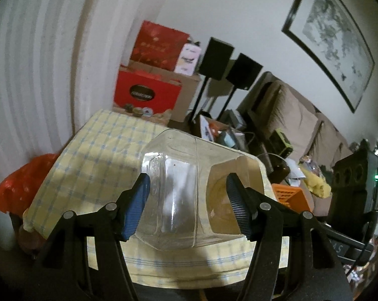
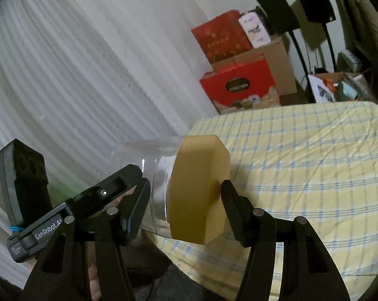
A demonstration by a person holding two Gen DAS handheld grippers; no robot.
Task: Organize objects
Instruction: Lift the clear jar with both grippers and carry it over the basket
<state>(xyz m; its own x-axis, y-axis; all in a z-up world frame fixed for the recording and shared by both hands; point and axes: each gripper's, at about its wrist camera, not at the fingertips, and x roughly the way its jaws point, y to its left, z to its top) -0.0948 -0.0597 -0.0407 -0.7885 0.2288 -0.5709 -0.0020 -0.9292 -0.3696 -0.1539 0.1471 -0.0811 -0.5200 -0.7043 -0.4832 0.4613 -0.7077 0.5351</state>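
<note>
Seemingly the job is mid-way, with one item in hand and no resting place for it yet in sight. From the left wrist view, the left gripper (image 1: 187,205) has a clear plastic jar (image 1: 172,188) lying sideways between its jaws, the blue-padded finger against the jar's transparent base end and the other finger toward its tan lid (image 1: 235,195); the pads appear to clench the jar, though contact on the lid side is hard to confirm. Beyond the jaws lies a table under a yellow checked cloth (image 1: 98,155), bare where it shows, and behind it red gift boxes (image 1: 146,92) stacked by the wall. From the right wrist view, the right gripper (image 2: 185,205) has the tan lid (image 2: 199,190) squarely between its jaws, apparently grasping it, with the clear body reaching past the left-side jaw to where the other gripper's body (image 2: 63,215) shows. Both grippers thus seem to share the jar, held above the cloth (image 2: 314,175). Whether the lid is to be unscrewed or the jar set down, I cannot tell; placing remains.
</note>
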